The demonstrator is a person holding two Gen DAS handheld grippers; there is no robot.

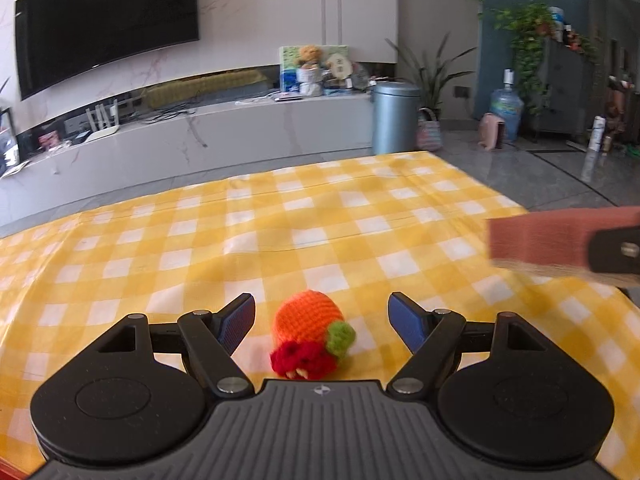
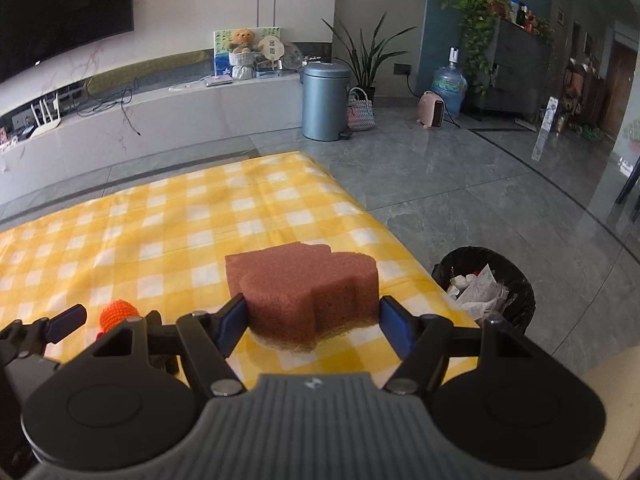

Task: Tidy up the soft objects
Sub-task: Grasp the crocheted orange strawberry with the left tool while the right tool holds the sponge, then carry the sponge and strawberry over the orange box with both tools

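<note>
A crocheted orange toy (image 1: 310, 330) with a green and red end lies on the yellow checked tablecloth (image 1: 280, 220), between the fingers of my left gripper (image 1: 322, 312), which is open and not touching it. My right gripper (image 2: 312, 320) is shut on a reddish-brown sponge (image 2: 304, 292) with a tan underside, held just above the cloth near the table's right edge. The sponge also shows at the right of the left wrist view (image 1: 540, 240). The orange toy shows partly at the left of the right wrist view (image 2: 118, 312), behind the left gripper's fingertip (image 2: 68, 322).
A black waste bin (image 2: 486, 284) with crumpled paper stands on the floor by the table's right edge. A grey pedal bin (image 2: 325, 98), a TV bench (image 2: 140, 120) and plants stand beyond the far edge.
</note>
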